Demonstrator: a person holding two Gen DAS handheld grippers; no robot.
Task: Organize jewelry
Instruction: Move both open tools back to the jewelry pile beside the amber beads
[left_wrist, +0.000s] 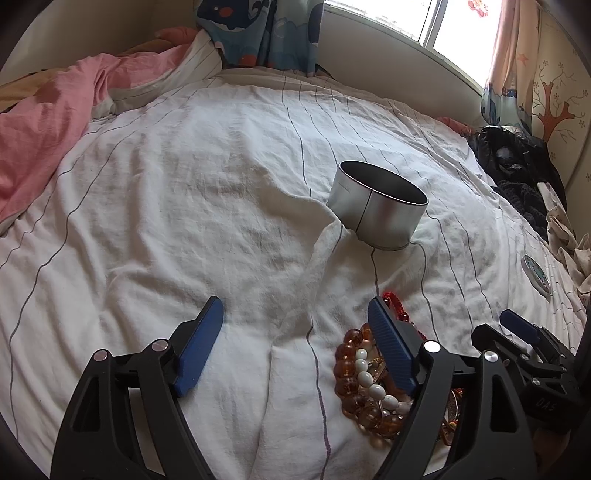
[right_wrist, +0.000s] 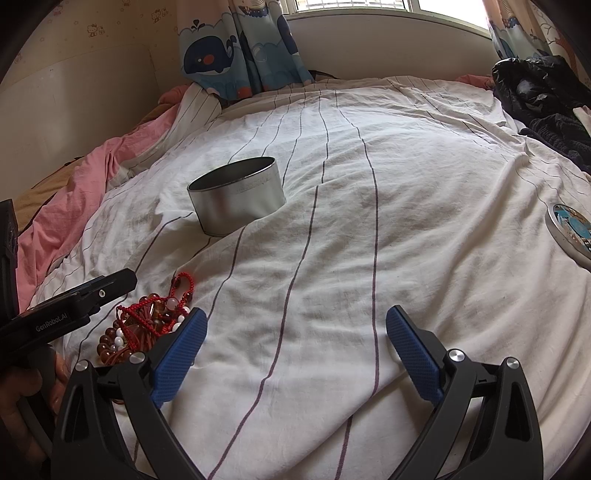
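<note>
1. Left wrist view: left gripper (left_wrist: 295, 321) has its jaws wide, nothing between them, over a white striped bed (left_wrist: 184, 206).
2. Beaded jewelry (left_wrist: 364, 373) lies heaped beside its right finger.
3. An open silver tin (left_wrist: 376, 206) stands farther back.
4. Right gripper (right_wrist: 293, 332) jaws gape, empty.

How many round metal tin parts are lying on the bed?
2: an open silver tin stands mid-bed beyond the pile of beads, and a flat round lid lies apart near the bed's right edge. Others may be hidden under bedding.
</note>
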